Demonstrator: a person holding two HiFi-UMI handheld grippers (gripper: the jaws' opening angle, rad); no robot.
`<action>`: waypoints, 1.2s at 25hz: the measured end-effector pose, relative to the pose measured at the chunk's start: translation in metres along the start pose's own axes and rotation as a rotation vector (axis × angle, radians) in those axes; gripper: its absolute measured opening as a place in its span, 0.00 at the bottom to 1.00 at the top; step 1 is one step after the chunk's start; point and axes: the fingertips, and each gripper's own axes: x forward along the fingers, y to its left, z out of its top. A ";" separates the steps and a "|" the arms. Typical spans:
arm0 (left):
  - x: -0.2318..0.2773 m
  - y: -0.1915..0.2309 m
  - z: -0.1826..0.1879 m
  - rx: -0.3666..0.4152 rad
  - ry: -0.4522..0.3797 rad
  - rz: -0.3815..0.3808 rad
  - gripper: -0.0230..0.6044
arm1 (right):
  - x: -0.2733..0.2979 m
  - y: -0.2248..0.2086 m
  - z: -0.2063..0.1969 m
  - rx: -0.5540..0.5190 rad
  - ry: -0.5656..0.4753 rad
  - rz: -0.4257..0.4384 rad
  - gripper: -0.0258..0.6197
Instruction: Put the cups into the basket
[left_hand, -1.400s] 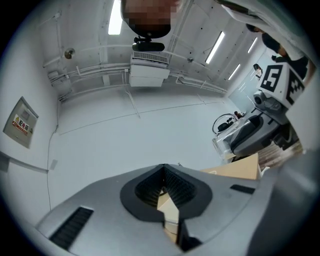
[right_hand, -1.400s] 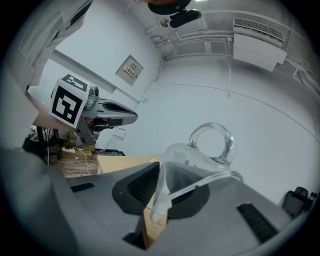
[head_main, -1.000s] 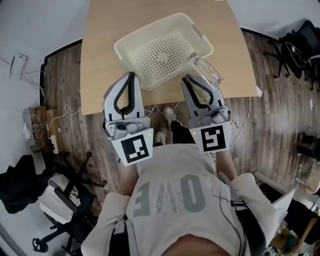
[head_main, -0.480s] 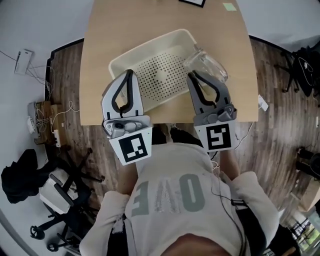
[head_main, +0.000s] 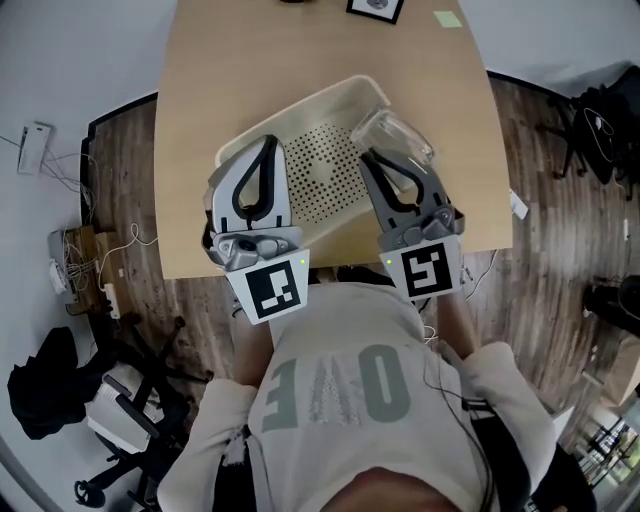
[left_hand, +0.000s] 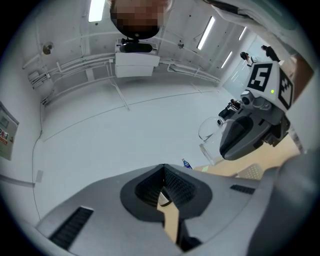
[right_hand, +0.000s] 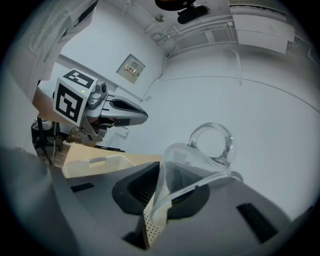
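Note:
A clear glass cup (head_main: 397, 138) with a ring handle hangs tilted at the right rim of the cream perforated basket (head_main: 300, 110), which stands on the tan table (head_main: 200, 90). My right gripper (head_main: 372, 160) is shut on the cup's wall. In the right gripper view the cup (right_hand: 197, 152) sticks up from between the jaws of the right gripper (right_hand: 159, 187), handle uppermost. My left gripper (head_main: 266, 148) hovers over the basket's left part, shut with nothing in it. In the left gripper view its jaws meet at the left gripper (left_hand: 163, 186), and the cup (left_hand: 209, 136) shows at the right.
A small framed picture (head_main: 375, 7) and a green note (head_main: 448, 18) lie at the table's far end. A small blue bottle (left_hand: 186, 163) stands on the table. Office chairs (head_main: 600, 110) and cables (head_main: 80, 260) surround the table on the wooden floor.
Both grippers have moved forward over the table. The cup has gone from beside the basket's near right corner to its right rim, still gripped.

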 end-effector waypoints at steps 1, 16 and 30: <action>0.003 0.004 0.000 -0.003 -0.010 0.001 0.05 | 0.004 0.000 0.001 -0.014 0.006 0.007 0.09; 0.012 0.028 -0.043 -0.096 -0.036 0.021 0.05 | 0.083 0.070 -0.065 -0.380 0.318 0.326 0.09; 0.010 0.036 -0.075 -0.138 0.017 0.052 0.05 | 0.110 0.122 -0.165 -0.572 0.712 0.828 0.09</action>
